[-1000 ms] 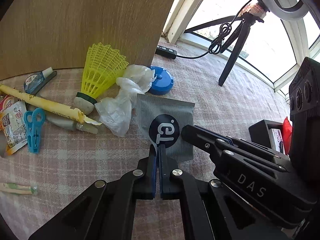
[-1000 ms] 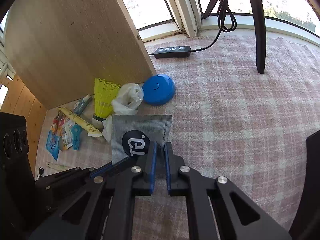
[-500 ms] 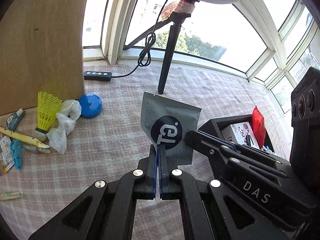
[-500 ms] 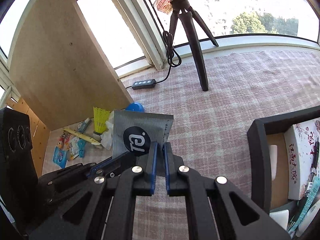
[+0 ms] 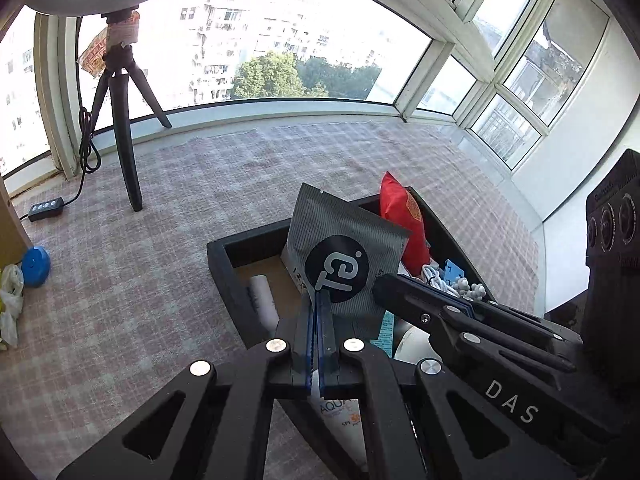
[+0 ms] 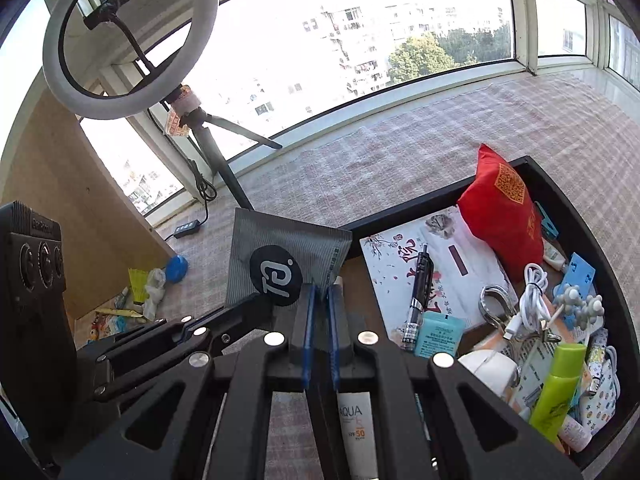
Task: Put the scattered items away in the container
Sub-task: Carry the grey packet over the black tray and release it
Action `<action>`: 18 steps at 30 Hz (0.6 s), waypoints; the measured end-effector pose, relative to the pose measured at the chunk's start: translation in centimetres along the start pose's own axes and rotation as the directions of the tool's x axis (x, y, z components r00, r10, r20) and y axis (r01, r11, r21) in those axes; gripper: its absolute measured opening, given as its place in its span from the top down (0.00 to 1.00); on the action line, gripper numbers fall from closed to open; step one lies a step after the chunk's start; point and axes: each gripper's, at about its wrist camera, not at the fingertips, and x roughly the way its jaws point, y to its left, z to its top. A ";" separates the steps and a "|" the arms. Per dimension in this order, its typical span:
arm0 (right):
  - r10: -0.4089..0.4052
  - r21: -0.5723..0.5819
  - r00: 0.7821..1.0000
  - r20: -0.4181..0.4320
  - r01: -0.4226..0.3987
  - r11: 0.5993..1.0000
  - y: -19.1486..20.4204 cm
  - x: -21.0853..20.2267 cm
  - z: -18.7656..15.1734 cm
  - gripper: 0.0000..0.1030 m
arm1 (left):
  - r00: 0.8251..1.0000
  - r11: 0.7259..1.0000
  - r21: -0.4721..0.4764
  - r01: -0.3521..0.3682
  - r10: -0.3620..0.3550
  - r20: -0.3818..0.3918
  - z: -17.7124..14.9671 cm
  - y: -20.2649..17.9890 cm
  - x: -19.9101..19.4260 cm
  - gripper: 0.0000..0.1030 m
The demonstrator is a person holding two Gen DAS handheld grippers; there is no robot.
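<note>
Two grippers clamped on one grey striped foil sachet with a black round logo (image 5: 344, 252), held upright above the left end of the black rectangular container (image 5: 224, 268). Left gripper (image 5: 316, 312) fingers pressed together on the sachet's lower edge; right gripper (image 6: 320, 304) fingers nearly closed, pinching the lower right corner of the same sachet (image 6: 280, 256). Inside the container (image 6: 560, 188): red fabric pouch (image 6: 500, 216) leaning at the far side, white printed booklet (image 6: 440, 264) with a black pen (image 6: 418, 292) on it, white coiled cable (image 6: 532, 296), lime-green bottle (image 6: 560, 388) near the right end, white sunscreen tube marked AQUA (image 6: 356, 428) at the near left. Far left on the pink checked surface (image 5: 140, 280): blue round lid (image 5: 36, 266) and a crumpled clear plastic bag (image 5: 10, 300). Black tripod (image 5: 124, 152) standing far left by the window.
</note>
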 end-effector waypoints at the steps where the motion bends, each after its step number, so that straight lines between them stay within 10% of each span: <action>1: -0.011 0.011 1.000 0.005 0.011 1.000 -0.7 -0.4 -0.2 0.93 | 1.000 1.000 0.013 0.005 -0.005 -0.003 0.0 -0.8 0.2 1.00; 11: -0.102 0.076 0.992 0.068 0.097 0.992 -4.3 -3.7 -1.3 0.93 | 0.999 0.998 0.064 0.027 -0.025 -0.045 -0.2 -4.7 0.7 0.87; 15: -0.190 0.131 0.976 0.108 0.175 0.976 -5.1 -5.3 -1.5 0.63 | 1.000 0.999 0.052 0.013 -0.012 -0.028 -0.3 -4.1 -0.3 0.77; 18: -0.195 0.124 0.973 0.121 0.180 0.976 -5.0 -6.0 -1.1 0.62 | 1.000 0.999 0.045 -0.003 0.003 -0.011 -0.4 -3.2 -1.3 0.77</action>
